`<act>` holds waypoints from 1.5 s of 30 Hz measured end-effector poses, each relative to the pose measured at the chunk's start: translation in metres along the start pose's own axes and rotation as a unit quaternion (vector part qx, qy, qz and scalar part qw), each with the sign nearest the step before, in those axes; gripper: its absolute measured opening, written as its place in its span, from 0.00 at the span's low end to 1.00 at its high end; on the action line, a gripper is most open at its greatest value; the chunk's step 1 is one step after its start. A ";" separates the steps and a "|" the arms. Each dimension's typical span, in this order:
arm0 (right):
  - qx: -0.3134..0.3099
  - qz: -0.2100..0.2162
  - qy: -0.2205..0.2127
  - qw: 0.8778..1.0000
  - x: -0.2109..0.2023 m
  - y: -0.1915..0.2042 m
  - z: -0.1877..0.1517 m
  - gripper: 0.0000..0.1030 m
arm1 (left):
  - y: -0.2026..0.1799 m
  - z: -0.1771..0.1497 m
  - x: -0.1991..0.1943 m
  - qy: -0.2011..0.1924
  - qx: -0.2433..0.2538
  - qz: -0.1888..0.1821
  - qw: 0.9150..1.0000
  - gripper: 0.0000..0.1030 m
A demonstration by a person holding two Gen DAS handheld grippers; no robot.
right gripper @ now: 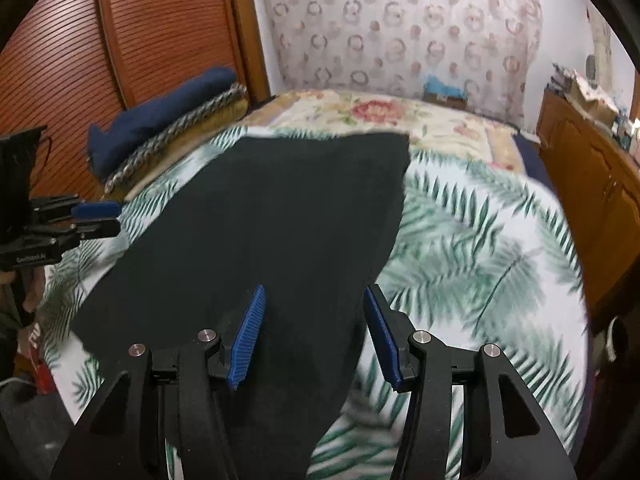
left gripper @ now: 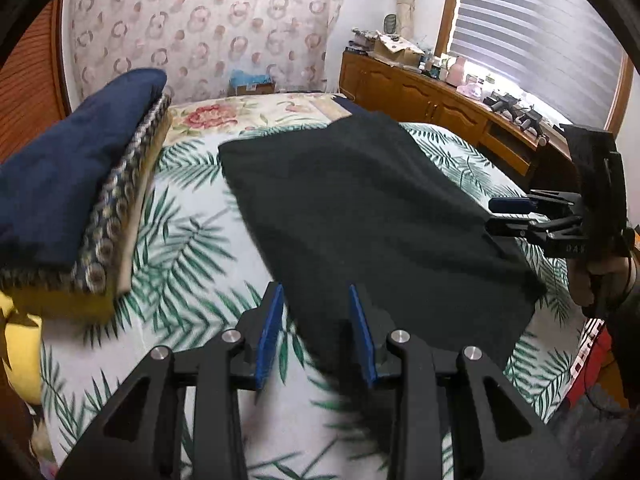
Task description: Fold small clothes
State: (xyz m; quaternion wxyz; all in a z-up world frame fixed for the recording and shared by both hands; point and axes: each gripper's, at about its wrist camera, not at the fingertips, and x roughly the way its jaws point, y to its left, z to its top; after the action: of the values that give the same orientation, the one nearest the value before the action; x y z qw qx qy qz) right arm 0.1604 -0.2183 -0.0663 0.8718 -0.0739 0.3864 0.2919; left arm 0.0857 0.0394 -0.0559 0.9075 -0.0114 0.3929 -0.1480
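Working the dark cloth [left gripper: 360, 200] spread flat on the bed [left gripper: 192, 240], I hold the left gripper [left gripper: 316, 332] and right gripper [right gripper: 316, 336] apart over its near corners, aiming to pinch both edges evenly.

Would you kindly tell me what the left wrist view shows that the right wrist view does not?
Only the left wrist view shows the window blinds and the yellow item under the folded stack. Only the right wrist view shows the slatted wooden door clearly. Both show the black cloth, the folded stack, the palm-print bedspread, and both open grippers, left gripper and right gripper.
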 end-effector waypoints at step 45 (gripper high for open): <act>0.041 0.015 0.024 0.999 -0.015 0.017 -0.053 0.65 | -0.009 -0.062 -0.020 0.021 -0.071 -0.052 0.996 0.33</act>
State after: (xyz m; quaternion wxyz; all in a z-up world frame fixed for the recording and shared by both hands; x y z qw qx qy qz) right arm 0.1095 -0.2300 -0.0908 0.8600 -0.0388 0.4198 0.2873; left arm 0.0253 0.0420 -0.0834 0.8870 -0.0932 0.4204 -0.1666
